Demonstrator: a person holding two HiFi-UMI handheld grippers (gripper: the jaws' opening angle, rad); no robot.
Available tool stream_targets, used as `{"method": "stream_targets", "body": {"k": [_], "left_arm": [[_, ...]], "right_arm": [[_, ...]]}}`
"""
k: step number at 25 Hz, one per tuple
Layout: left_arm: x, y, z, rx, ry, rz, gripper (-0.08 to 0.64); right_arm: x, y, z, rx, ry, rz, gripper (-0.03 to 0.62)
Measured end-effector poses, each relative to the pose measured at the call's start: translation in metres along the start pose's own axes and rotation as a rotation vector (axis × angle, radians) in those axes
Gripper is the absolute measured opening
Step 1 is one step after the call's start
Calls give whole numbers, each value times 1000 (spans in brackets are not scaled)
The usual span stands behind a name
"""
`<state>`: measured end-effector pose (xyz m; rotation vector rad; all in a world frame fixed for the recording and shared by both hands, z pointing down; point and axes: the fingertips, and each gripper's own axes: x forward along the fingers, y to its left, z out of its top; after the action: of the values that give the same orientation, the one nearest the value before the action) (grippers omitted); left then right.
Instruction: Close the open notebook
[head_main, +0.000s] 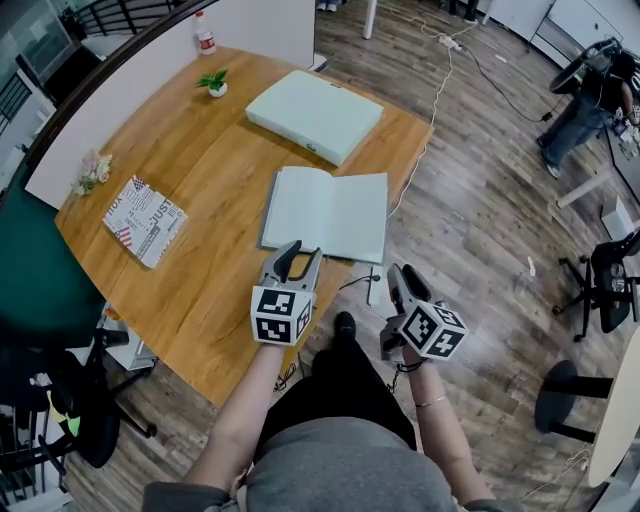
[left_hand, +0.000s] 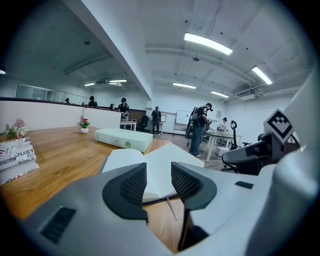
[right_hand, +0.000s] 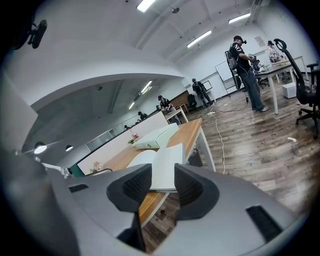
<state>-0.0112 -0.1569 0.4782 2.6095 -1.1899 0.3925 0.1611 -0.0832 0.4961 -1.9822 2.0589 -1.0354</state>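
Observation:
An open notebook (head_main: 327, 211) with pale blank pages lies flat near the wooden table's (head_main: 190, 270) front right edge, its ribbon hanging over the edge. It also shows in the left gripper view as the notebook (left_hand: 150, 165) and in the right gripper view as the notebook (right_hand: 162, 167). My left gripper (head_main: 300, 258) hovers just short of the notebook's near edge, open and empty. My right gripper (head_main: 398, 280) is off the table's edge, over the floor, right of the notebook's near corner, also open with nothing between its jaws.
A flat pale green box (head_main: 314, 114) lies behind the notebook. A printed booklet (head_main: 144, 220) sits at the table's left, a small potted plant (head_main: 214, 83) and a bottle (head_main: 204, 32) at the back. Office chairs (head_main: 610, 280) and a cable (head_main: 440, 90) occupy the floor to the right.

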Motion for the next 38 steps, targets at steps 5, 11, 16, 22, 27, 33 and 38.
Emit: {"method": "stream_targets", "body": {"k": [5,11,16,22,27,33,38], "left_arm": [[29,10,-8,-12,50,8,150],[52,16,-26,-16,128,25,150],[58,18,-38,-17,180,38,150],[62,21,-43,-21,197,58,150],[65,21,-47,-24,213,63,150],[67,25,-51,-38,233,78,149],[66,26,-52,-49,235,93,147]], "right_arm": [[20,-13,0,22,31,-9,140],[43,-32,-6,76,78,-17,160],[63,-43,-19,129,139,6,179],[82,-57,-35,201,208,34,201],[94,-59,-37,232,236,65,213],[105,-54,-42,293,275,131,224],[109,-49,-48,333,315,196,214]]}}
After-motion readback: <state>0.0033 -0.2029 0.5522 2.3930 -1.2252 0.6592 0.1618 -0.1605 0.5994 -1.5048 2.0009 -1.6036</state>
